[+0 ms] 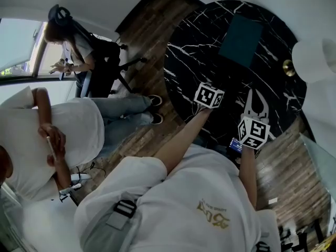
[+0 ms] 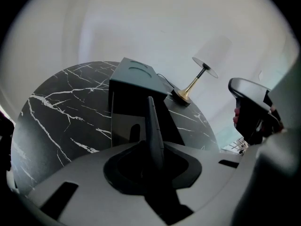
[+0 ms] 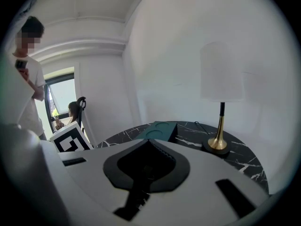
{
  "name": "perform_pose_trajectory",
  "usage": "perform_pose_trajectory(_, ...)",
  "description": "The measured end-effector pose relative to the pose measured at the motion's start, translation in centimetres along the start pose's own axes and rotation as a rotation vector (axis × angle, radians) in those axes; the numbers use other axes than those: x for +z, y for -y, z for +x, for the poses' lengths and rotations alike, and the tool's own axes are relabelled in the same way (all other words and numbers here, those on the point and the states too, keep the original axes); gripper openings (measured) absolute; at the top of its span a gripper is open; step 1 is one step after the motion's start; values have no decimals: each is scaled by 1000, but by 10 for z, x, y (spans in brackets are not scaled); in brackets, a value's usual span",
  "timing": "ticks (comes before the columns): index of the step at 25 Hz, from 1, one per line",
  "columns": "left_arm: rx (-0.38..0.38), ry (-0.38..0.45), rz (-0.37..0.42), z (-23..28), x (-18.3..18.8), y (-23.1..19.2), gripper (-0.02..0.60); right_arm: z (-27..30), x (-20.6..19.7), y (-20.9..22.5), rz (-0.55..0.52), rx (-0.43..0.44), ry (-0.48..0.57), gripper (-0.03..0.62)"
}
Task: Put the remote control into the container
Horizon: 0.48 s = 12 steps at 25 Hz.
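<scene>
The left gripper view showed the left gripper (image 2: 151, 145) clamped on the edge-on remote control (image 2: 153, 121), at 6 o'clock of the container (image 2: 134, 86), a grip hidden in the head view; the right gripper (image 3: 149, 147) was closed, empty.

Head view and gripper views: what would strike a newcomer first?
A round black marble table fills the head view's upper right, a dark green container on it. In the left gripper view, the left gripper grips a thin remote control edge-on, in front of that container, a gold-footed lamp behind.
</scene>
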<state>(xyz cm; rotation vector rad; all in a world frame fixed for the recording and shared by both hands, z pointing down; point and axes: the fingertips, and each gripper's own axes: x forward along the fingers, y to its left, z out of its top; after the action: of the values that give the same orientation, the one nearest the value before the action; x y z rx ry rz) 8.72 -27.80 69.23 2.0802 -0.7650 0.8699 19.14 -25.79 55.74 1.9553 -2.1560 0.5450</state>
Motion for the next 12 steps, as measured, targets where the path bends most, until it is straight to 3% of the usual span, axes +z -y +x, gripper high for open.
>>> perform_pose_trajectory(12,2,-25,6,6,-4,4,84,-3,2,1,-6,-7,1,12)
